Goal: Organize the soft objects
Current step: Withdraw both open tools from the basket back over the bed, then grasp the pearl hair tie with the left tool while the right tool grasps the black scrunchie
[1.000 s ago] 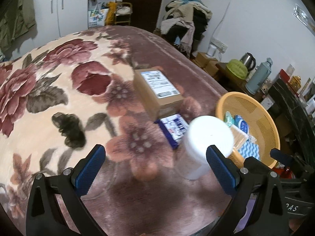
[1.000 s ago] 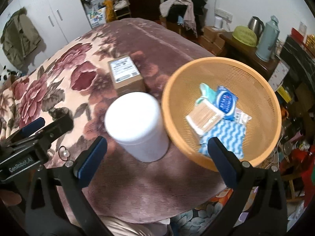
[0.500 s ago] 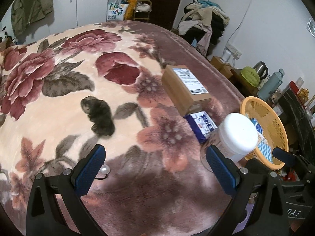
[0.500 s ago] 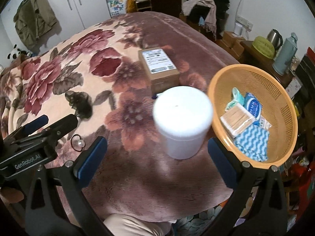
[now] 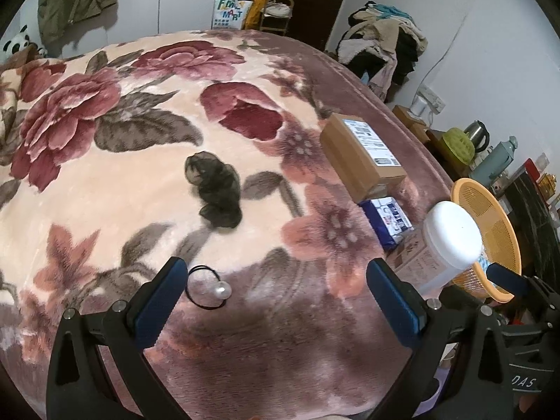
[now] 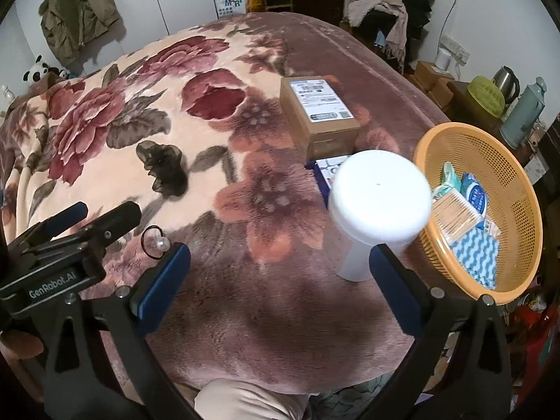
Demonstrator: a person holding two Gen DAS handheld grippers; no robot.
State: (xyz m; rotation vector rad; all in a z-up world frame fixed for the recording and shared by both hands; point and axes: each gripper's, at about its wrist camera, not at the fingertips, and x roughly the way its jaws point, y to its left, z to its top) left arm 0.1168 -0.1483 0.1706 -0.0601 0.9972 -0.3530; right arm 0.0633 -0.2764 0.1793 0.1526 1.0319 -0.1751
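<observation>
A black mesh scrunchie [image 5: 214,189] [image 6: 161,168] lies on the floral blanket. Nearer to me lies a black hair tie with a pearl bead [image 5: 210,290] [image 6: 155,242]. My left gripper [image 5: 276,301] hangs open over the blanket, its left fingertip close beside the hair tie, nothing between its fingers. My right gripper [image 6: 280,280] is open too, with the white-lidded tub [image 6: 376,206] just past its right finger. An orange basket [image 6: 518,182] [image 5: 504,224] at the bed's right edge holds several small packets and a blue wavy cloth [image 6: 476,255].
A cardboard parcel [image 5: 362,154] [image 6: 320,112] and a blue packet [image 5: 386,220] lie beyond the tub. Piled clothes [image 5: 385,42], a kettle [image 6: 505,82] and a flask [image 6: 523,112] stand past the bed's right side. A person's knee [image 6: 241,399] shows at the bottom.
Both grippers have swung left and pulled back. The tub and basket slid to the right of the views; the scrunchie and the pearl hair tie have come into view.
</observation>
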